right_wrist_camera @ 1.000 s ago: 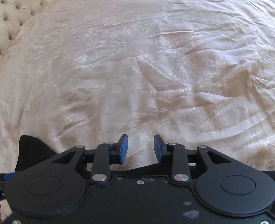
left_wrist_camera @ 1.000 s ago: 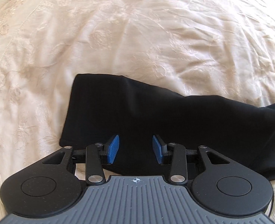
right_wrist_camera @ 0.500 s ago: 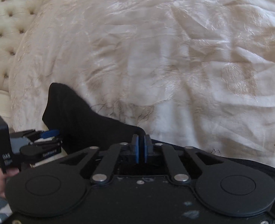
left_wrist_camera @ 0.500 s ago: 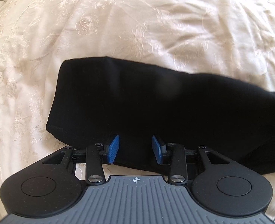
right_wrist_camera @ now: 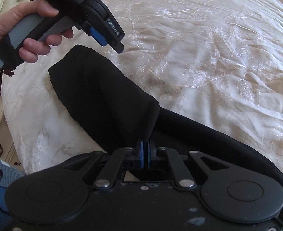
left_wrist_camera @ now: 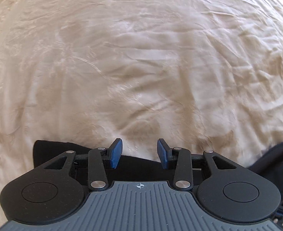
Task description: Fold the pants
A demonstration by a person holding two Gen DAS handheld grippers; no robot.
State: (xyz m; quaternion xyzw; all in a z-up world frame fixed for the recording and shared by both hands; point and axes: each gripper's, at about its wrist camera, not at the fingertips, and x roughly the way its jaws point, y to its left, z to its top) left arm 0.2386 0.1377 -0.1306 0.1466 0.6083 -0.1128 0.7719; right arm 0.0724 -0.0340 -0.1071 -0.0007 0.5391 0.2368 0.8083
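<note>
Right wrist view: right gripper (right_wrist_camera: 145,150) pinches a raised fold of the black pants (right_wrist_camera: 103,100) on the bedspread (right_wrist_camera: 208,48); left gripper (right_wrist_camera: 110,38) hovers spread, empty — one thin pinch could slip, collapsing the fold.

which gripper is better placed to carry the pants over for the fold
Right. The right gripper is already clamped on the black pants, lifting a fold; the left gripper hangs open, holding nothing.

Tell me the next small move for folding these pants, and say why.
Probably carry the right gripper on across, laying the lifted fold flat. Its fingers are shut on the black pants, which rise in a loose hump off the bedspread. The left gripper is open above the cloth, holding nothing, free to smooth afterwards.
</note>
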